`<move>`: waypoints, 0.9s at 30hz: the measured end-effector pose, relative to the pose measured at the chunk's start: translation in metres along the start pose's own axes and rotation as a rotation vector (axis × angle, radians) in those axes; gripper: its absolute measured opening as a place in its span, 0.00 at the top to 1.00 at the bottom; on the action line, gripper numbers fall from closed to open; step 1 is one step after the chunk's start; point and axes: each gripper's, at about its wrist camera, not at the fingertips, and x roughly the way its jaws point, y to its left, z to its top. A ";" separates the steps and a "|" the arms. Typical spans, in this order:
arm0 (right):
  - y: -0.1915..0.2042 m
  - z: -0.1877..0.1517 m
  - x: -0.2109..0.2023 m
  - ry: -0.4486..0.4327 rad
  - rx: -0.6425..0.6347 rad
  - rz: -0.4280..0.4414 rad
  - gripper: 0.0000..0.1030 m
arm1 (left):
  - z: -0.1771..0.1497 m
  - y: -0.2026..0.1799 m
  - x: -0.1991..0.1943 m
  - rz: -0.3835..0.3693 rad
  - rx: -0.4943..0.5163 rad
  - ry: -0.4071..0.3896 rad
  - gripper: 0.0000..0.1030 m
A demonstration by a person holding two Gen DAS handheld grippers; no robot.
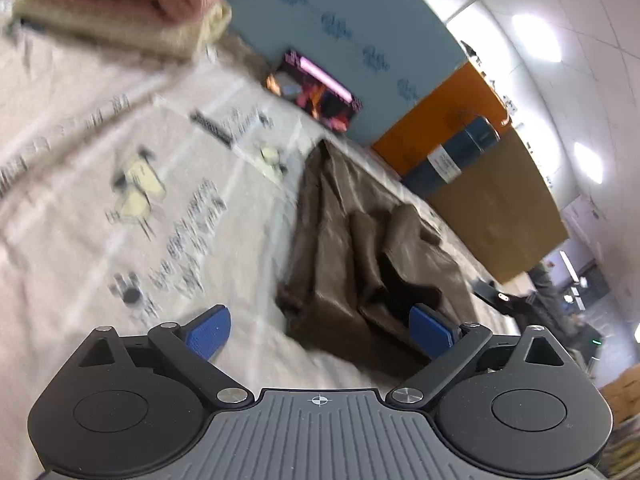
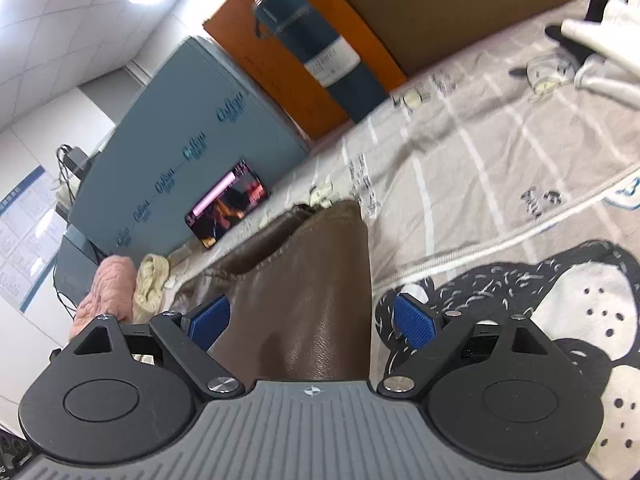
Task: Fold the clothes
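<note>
garment: I see a brown leather-look piece (image 1: 352,240), glossy, creased, partly folded, lying on the printed bed sheet (image 1: 120,208) | left claw (image 1: 320,330): gaping wide, gripping nothing | right claw (image 2: 312,318): wide, straddling the garment, pads clear of it

we see both views bright and evenly lit — ceiling panels (image 1: 536,38) blow out to white glare. fisheye bending curves the walls and darkens the corners. motion blur smears the printed sheet (image 1: 120,184) in the left view; the brown garment (image 2: 304,280) carries a soft sheen — shadows stay faint.
</note>
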 end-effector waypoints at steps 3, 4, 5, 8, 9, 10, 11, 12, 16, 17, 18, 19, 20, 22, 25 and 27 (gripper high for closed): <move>0.002 0.003 0.009 0.024 -0.002 0.008 0.14 | 0.001 -0.003 0.010 -0.045 -0.033 0.043 0.02; 0.003 0.004 0.012 0.031 -0.006 0.009 0.14 | 0.001 -0.004 0.015 -0.060 -0.050 0.055 0.00; 0.005 0.005 0.014 0.038 -0.010 0.010 0.14 | 0.002 -0.005 0.020 -0.072 -0.061 0.064 0.00; 0.008 0.008 0.022 0.056 -0.005 0.024 0.14 | 0.007 -0.011 0.036 -0.080 -0.054 0.039 0.00; 0.009 0.008 0.024 0.060 -0.003 0.027 0.14 | 0.009 -0.012 0.041 -0.085 -0.054 0.027 0.00; 0.011 0.009 0.026 0.065 -0.001 0.030 0.14 | 0.011 -0.013 0.046 -0.094 -0.060 0.013 0.00; 0.012 0.009 0.029 0.069 0.002 0.033 0.15 | 0.012 -0.014 0.051 -0.102 -0.065 -0.002 0.00; 0.013 0.009 0.030 0.075 0.005 0.033 0.23 | 0.013 -0.015 0.054 -0.107 -0.065 -0.016 0.00; 0.017 0.006 0.031 0.071 -0.005 -0.015 0.49 | 0.015 -0.022 0.063 -0.089 -0.006 -0.057 0.10; 0.017 0.006 0.030 0.064 -0.009 -0.027 0.54 | 0.014 -0.024 0.063 -0.076 0.020 -0.070 0.17; 0.018 0.005 0.029 0.057 -0.012 -0.038 0.59 | 0.014 -0.025 0.064 -0.064 0.045 -0.081 0.34; 0.017 0.004 0.027 0.048 -0.010 -0.042 0.61 | 0.014 -0.025 0.065 -0.053 0.065 -0.086 0.55; 0.017 0.004 0.026 0.037 -0.007 -0.044 0.65 | 0.014 -0.024 0.065 -0.044 0.083 -0.092 0.63; 0.018 0.003 0.022 0.017 -0.001 -0.031 0.73 | 0.015 -0.022 0.063 -0.048 0.103 -0.103 0.76; 0.025 0.002 0.014 -0.017 -0.001 0.032 0.84 | 0.018 -0.022 0.054 -0.086 0.133 -0.126 0.80; 0.036 0.003 0.008 -0.034 -0.013 0.077 0.86 | 0.020 -0.022 0.047 -0.111 0.152 -0.142 0.81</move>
